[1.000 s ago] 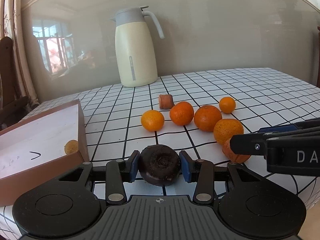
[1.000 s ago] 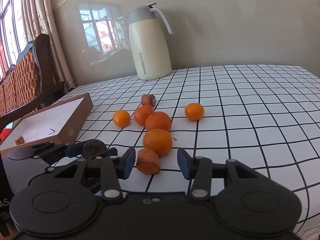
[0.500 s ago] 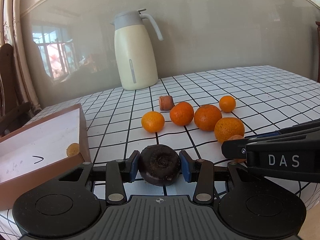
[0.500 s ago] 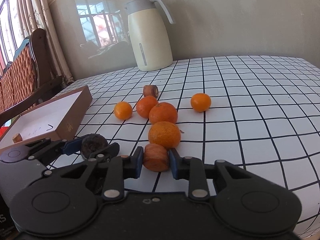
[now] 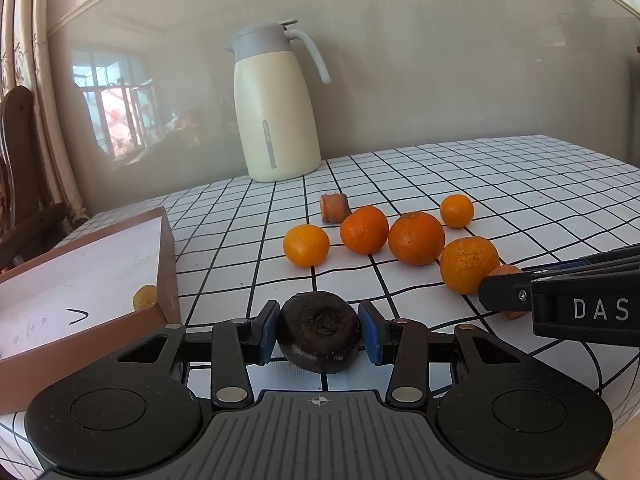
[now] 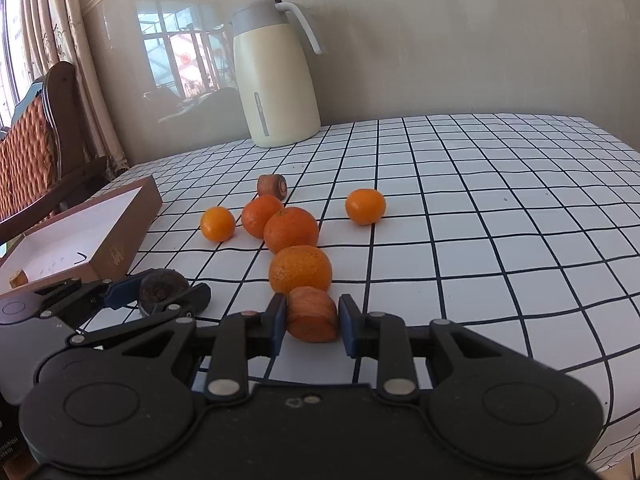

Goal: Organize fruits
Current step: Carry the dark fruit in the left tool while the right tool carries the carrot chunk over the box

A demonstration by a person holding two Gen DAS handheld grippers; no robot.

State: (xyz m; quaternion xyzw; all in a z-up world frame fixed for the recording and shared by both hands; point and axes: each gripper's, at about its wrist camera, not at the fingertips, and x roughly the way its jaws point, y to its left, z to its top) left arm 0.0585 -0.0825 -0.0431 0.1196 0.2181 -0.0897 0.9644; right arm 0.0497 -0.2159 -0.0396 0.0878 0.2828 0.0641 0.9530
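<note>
Dark fruit (image 5: 319, 332) clamped between left gripper (image 5: 319, 334) pads above checked table (image 5: 520, 184), carrot chunk (image 6: 312, 314) gripped by right gripper (image 6: 312, 320) just before nearest orange (image 6: 300, 269), box (image 5: 80, 280) to left

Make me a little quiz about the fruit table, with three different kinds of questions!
1. True or false: the left gripper holds a dark round fruit.
2. How many whole oranges sit loose on the checked tablecloth?
A) three B) five C) eight
3. Fill in the missing word: the right gripper is shut on an orange-brown ______ chunk.

Key
1. True. Both blue pads press its sides.
2. B. There are five, counted in the right wrist view, from the nearest orange to the one off alone.
3. Carrot. A second such chunk lies nearer the cream jug.
</note>
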